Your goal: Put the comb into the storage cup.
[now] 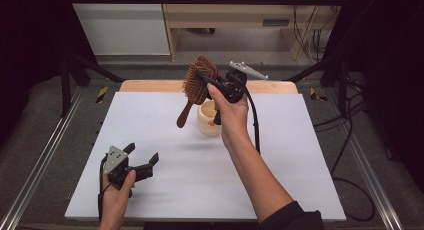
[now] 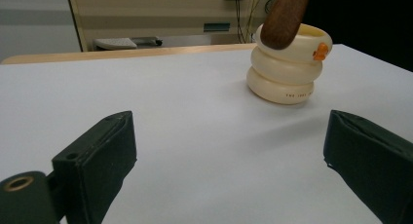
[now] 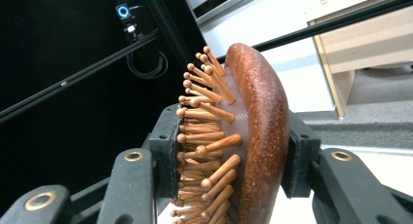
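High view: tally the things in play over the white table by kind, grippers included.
Wooden hairbrush: 1
Cream ringed cup: 1
Hand-held grippers: 2, the left gripper and the right gripper
Total: 4

Faint small dark lettering on the lowest ring of the cream ringed cup point(image 2: 287, 70), low on its side facing the left gripper view; too small and blurred to make out. Nothing else legible on that cup: the orange blob near its rim carries no writing. Red marks on a white board far behind the wooden hairbrush point(image 3: 253, 131), up past its top edge in the right gripper view; cut off and unreadable. No lettering, brand or number readable on the hairbrush itself, nor anywhere around the cup in the high view.
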A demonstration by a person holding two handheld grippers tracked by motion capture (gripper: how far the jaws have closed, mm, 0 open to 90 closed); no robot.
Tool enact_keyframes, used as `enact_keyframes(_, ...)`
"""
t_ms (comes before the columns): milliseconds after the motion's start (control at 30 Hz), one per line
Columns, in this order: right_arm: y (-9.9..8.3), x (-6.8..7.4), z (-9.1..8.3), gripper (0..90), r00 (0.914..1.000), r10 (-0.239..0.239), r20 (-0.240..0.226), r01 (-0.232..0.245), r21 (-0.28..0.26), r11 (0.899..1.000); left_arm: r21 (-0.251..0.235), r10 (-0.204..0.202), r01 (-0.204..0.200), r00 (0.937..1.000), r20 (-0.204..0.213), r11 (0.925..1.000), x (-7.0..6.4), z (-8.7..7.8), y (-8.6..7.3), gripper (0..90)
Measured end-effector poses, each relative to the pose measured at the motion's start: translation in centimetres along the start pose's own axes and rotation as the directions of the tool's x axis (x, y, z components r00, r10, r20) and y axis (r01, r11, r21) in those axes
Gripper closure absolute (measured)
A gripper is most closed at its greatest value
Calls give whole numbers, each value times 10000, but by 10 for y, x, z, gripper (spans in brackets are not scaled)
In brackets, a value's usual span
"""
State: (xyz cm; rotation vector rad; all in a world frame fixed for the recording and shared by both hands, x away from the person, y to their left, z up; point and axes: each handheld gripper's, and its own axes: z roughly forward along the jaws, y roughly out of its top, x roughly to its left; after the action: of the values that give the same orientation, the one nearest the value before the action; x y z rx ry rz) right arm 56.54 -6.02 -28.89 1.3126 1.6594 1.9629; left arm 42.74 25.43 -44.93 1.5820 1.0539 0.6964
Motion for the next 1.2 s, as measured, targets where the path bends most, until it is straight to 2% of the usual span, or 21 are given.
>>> enact_keyframes(233,10,0,9,517,9999,21,121,-18,-259,9997,-47,32,-32,10000,-47,10000,0,0,0,53)
enact_keyframes(433,12,-1,14,517,9997,-118,204,124,-285,9995,-110,83,-84,9999,-114,9999,2,1,0,37)
enact_keyframes(567,14,-3,17,517,9996,-49,290,60,-387,9992,-156,65,-67,9999,-132,9999,3,0,0,31)
enact_keyframes(667,15,-4,19,517,9995,-22,328,37,-455,9990,-180,200,-201,9998,-85,9996,3,0,0,28)
enact_keyframes(1200,27,-8,13,516,9988,-164,471,202,-819,9964,-208,127,-129,9999,-105,9997,4,0,-1,25)
